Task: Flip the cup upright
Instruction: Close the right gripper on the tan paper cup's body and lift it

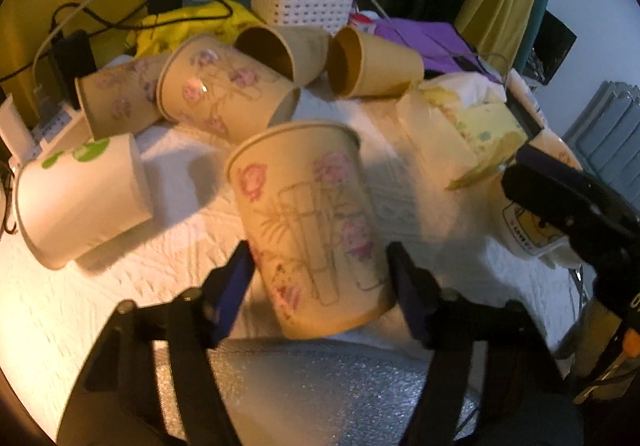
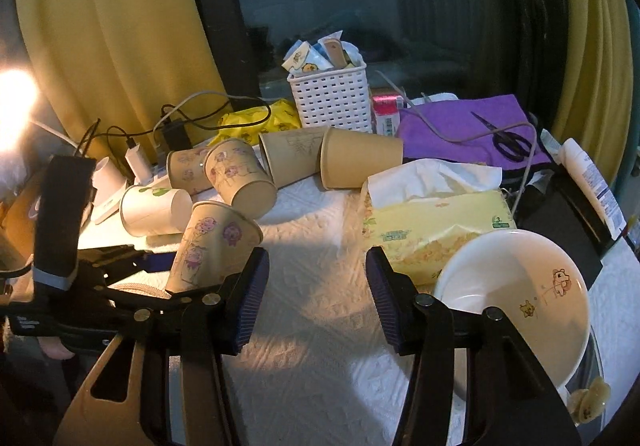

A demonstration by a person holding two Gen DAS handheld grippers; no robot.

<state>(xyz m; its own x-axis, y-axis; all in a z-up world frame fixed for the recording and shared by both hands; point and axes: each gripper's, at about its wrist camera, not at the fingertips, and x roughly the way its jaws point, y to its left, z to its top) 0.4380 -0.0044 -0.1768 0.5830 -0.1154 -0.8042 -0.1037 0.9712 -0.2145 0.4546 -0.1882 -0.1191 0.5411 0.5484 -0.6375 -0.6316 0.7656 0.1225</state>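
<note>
Altogether six paper cups [image 2: 218, 246], one between left hand-held gripper [image 1: 320, 278] fingers.

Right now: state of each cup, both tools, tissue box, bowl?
Floral cup: tilted, rim up, between left tool fingers, which are at its sides.
Left tool: around floral cup; contact unclear.
Right tool: open, holding nothing.
White cup: lying on its side.
Plain brown cup: on its side, mouth facing left.
Tissue box: open, tissue sticking out.
Bowl: upright, looks empty.
</note>
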